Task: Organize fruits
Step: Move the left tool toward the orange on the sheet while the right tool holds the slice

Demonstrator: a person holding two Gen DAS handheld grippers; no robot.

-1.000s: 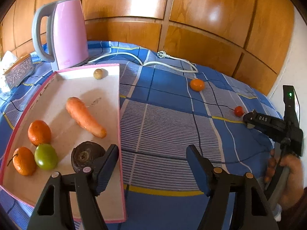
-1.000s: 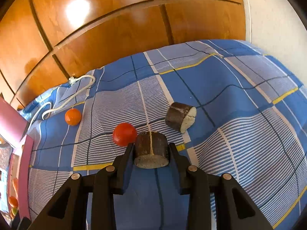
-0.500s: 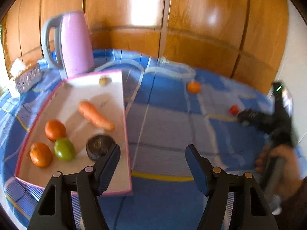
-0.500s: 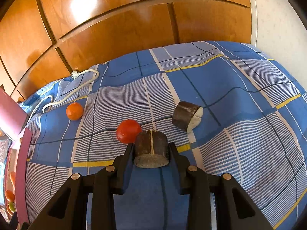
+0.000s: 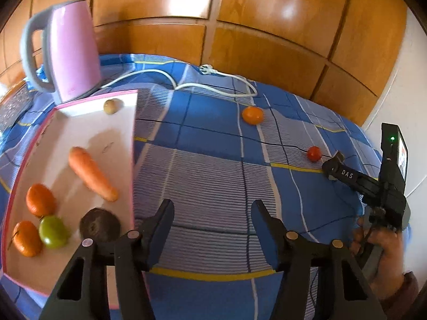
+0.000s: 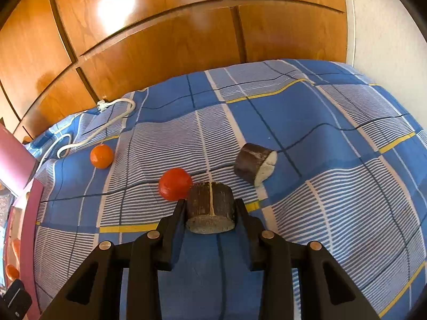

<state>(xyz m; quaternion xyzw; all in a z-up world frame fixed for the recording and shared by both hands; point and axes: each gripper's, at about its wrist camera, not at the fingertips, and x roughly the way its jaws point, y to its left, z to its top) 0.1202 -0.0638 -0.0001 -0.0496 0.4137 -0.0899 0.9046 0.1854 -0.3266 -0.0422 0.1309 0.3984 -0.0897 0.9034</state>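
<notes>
Your right claw (image 6: 210, 208) is clamped on a dark brown cylindrical chunk (image 6: 210, 204), both fingers pressed against its sides, the pale cut face turned toward the camera. Just left of the chunk, and touching it in the right wrist view, lies a red tomato (image 6: 174, 184). A second brown chunk (image 6: 254, 164) with a white cut end lies on its side farther right, apart from the held one. An orange (image 6: 101, 156) sits at far left near the white power cord (image 6: 106, 122). All of these lie on the blue checked cloth (image 6: 333, 133). Your left claw (image 5: 210, 220) stands wide open with nothing between its fingers, above the cloth just right of the pink-rimmed tray (image 5: 80, 122). The tray holds a carrot (image 5: 92, 173), two oranges (image 5: 40, 200), a green fruit (image 5: 52, 231), a dark round item (image 5: 99, 224) at the near edge, and a small pale fruit (image 5: 110, 106) at the far corner. A pink kettle (image 5: 69, 50) stands beyond the tray. In the left wrist view, your right hand (image 5: 381, 245) grips its tool at the right edge.
</notes>
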